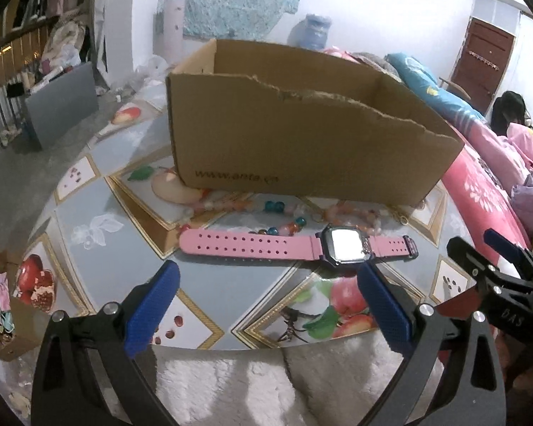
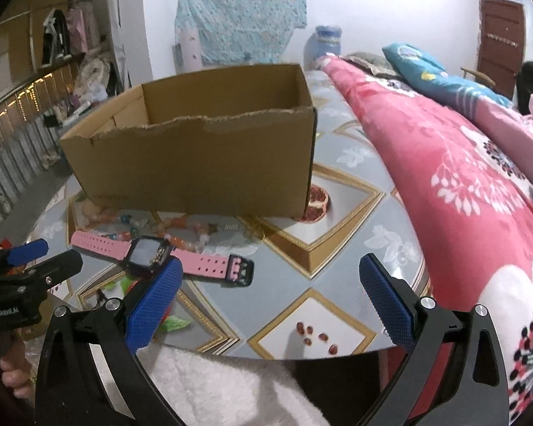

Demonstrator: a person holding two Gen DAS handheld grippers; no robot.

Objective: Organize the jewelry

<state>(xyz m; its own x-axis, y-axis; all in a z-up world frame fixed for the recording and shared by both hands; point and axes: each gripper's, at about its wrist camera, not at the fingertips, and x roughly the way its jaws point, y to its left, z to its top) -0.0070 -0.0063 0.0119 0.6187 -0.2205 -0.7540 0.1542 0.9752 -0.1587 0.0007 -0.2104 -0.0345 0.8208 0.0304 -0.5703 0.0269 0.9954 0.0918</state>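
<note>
A pink-strapped watch [image 1: 295, 246] with a dark square face lies flat on the table in front of an open cardboard box [image 1: 302, 135]. Bead bracelets [image 1: 284, 213] in orange, pink and teal lie between watch and box. My left gripper [image 1: 266, 277] is open and empty, just short of the watch. In the right wrist view the watch [image 2: 160, 254] lies at left, the beads [image 2: 181, 230] behind it, the box [image 2: 202, 163] beyond. My right gripper [image 2: 270, 273] is open and empty, to the right of the watch. Each gripper shows in the other's view.
The table [image 1: 89, 213] has a fruit-patterned cover. A pink floral quilt [image 2: 462, 184] lies along its right side. A small cardboard box [image 1: 3, 305] with oddments sits at far left. White fluffy cloth [image 1: 252, 383] lies at the near edge.
</note>
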